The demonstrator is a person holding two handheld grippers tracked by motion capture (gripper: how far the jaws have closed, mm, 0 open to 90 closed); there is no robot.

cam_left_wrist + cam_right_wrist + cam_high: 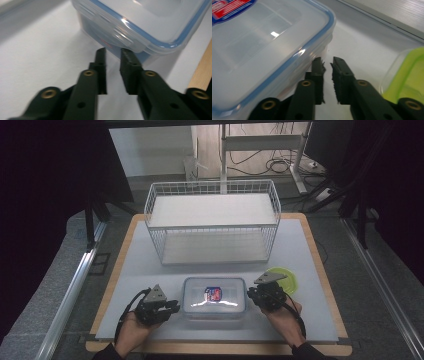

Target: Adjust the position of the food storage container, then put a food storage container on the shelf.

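Flanking clear box (214, 296), both grippers' fingers (101, 65) slightly parted, gripping nothing

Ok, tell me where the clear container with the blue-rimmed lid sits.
In the high view, the clear container sits at the table's near edge, between the left gripper and right gripper, in front of the wire basket.

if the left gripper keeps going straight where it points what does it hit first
Most likely the side clip of the clear container: the left gripper has its slightly parted, empty jaws aimed just under that flap, though depth is hard to judge.
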